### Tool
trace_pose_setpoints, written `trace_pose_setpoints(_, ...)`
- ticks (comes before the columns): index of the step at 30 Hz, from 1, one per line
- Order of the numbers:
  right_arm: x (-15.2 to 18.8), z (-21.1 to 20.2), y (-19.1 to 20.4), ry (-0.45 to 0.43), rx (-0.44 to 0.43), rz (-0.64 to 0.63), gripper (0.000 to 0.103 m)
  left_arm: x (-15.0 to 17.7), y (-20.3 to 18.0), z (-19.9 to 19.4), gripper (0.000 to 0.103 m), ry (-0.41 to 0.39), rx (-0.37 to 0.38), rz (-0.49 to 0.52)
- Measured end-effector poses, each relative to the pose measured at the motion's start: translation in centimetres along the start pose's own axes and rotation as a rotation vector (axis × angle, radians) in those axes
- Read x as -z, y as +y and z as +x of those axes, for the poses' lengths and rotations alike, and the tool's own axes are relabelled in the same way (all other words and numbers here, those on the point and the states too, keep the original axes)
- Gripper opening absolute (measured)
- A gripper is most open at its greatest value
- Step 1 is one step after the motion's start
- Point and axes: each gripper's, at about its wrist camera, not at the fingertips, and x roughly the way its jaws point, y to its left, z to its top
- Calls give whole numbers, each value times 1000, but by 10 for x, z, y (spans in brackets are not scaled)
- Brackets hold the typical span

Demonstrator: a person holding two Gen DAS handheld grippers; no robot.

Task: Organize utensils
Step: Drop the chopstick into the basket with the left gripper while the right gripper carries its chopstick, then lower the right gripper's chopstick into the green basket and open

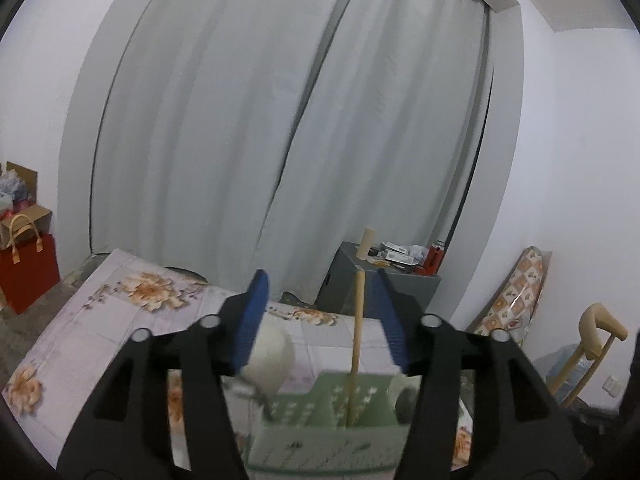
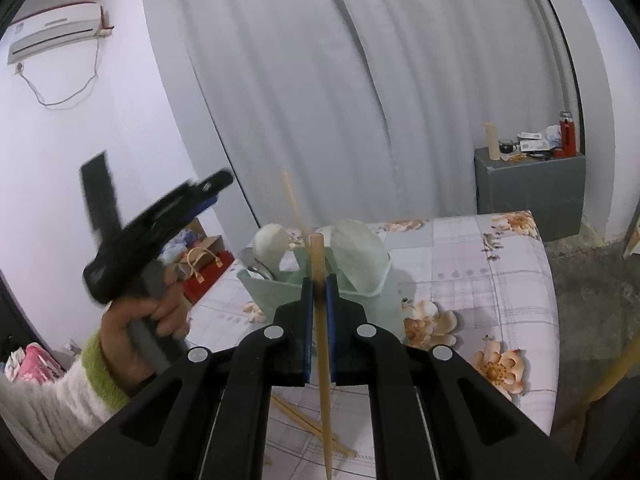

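Chopstick [image 2: 322,332] | clamped upright in right gripper [image 2: 319,280] | just before green holder [image 2: 372,280]

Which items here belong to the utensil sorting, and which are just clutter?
Job:
green utensil holder
chopstick clamped in right gripper
chopstick standing in holder
loose chopsticks on table
white spoons in holder
left gripper, open

Clutter:
grey cabinet
red flask
red bag
air conditioner

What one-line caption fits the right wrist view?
Right hand-held gripper shut on a wooden chopstick before the green utensil holder on the floral tablecloth.
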Motion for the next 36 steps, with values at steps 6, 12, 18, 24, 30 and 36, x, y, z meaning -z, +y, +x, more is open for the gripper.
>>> trace_pose_setpoints(6, -41, 1, 15, -96, -41, -49, 6, 15, 25, -47, 70, 31, -13, 16)
trace_pose_setpoints(12, -90, 17, 34, -194, -103, -80, 6, 49, 53, -81, 75, 139, -67, 16)
trace_pose_setpoints(18, -134, 38, 52, -250, -130, -129, 6, 96, 83, -107, 75, 278, -136, -13)
trace_pose_setpoints(24, -146, 69, 62, -262, -34, -203, 6, 129, 93, -121, 75, 363, -159, -39)
trace_pose_setpoints(30, -114, 117, 47, -185, 50, -279, 7, 146, 91, -127, 75, 394, -148, -35)
trace_pose_setpoints(36, -89, 145, 24, -30, 79, -242, 7, 149, 91, -126, 75, 395, -132, -28)
